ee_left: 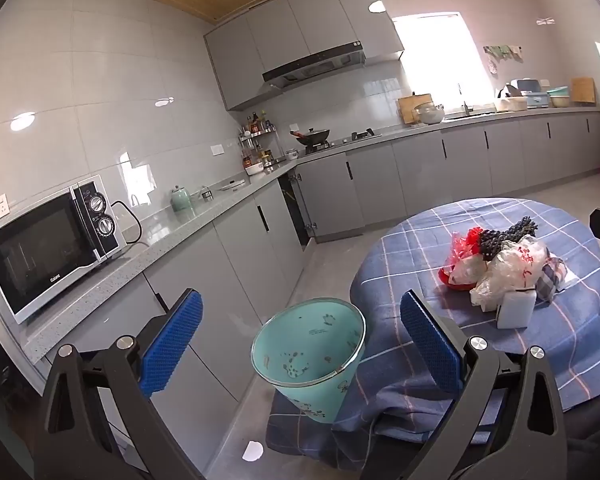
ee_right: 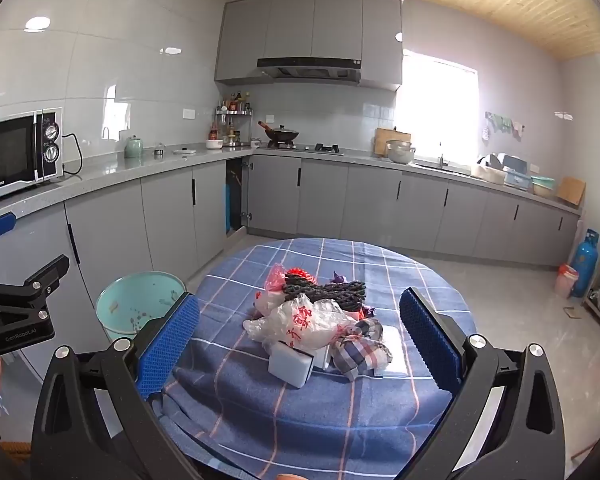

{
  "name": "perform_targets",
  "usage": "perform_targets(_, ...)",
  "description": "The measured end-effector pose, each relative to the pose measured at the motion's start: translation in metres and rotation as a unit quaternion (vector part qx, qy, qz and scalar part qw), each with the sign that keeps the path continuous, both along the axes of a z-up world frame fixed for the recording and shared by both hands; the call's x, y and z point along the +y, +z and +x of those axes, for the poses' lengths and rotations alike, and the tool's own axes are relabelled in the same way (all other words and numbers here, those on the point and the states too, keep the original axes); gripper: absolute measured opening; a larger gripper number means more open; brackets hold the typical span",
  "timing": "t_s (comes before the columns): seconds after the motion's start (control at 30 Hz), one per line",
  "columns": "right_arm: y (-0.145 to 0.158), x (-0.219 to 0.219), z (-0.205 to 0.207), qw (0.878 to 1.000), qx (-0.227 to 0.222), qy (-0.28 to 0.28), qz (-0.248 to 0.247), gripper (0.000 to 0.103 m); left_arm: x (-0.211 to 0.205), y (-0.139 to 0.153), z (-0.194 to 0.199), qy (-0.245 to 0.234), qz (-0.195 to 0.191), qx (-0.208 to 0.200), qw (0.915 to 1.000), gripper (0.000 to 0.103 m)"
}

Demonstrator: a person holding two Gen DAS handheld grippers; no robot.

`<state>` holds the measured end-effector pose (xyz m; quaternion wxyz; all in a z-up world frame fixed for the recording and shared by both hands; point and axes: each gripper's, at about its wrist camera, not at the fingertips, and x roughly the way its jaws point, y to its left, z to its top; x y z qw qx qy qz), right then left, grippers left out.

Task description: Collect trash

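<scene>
The left gripper (ee_left: 300, 344) hangs with its blue ribbed pads spread wide and nothing between them; framed in that gap stands the mint-green plastic waste bin with cartoon prints (ee_left: 310, 354), mouth tilted toward the camera, on the floor just beside the table's draped edge. The right gripper (ee_right: 300, 340) is likewise spread and holds nothing — its pads flank the heap without touching it.

On the round table under a blue checked cloth (ee_right: 260, 412) lies the trash, bunched near the middle: nearest the right camera a white foam block (ee_right: 290, 368); beside it a crumpled blue-and-white checked rag (ee_right: 360, 350); over them a clear crinkled plastic bag with red characters (ee_right: 304, 324); behind, a dark knobbly bundle (ee_right: 324, 292) and a reddish plastic bag (ee_right: 276, 276).

Farther off, a grey counter (ee_right: 112, 170) carries a black-and-silver microwave oven (ee_right: 18, 156) and a pale green lidded jar (ee_right: 133, 147); at the far corner a black wok (ee_right: 282, 134) sits on the hob — a blue gas cylinder (ee_right: 585, 262) stands on the floor at far right.
</scene>
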<state>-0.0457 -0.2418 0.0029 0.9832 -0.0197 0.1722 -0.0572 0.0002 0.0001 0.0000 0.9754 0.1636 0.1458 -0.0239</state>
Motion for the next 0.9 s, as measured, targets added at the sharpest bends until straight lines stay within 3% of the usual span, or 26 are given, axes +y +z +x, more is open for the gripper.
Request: perform_targets(0.9, 0.0, 0.0021, 0.0011, 1.0, -0.003, -0.005, -0.004, 0.098, 0.0029, 0.0025, 0.001, 0.003, 0.003, -0.004, 1.0, 0.097)
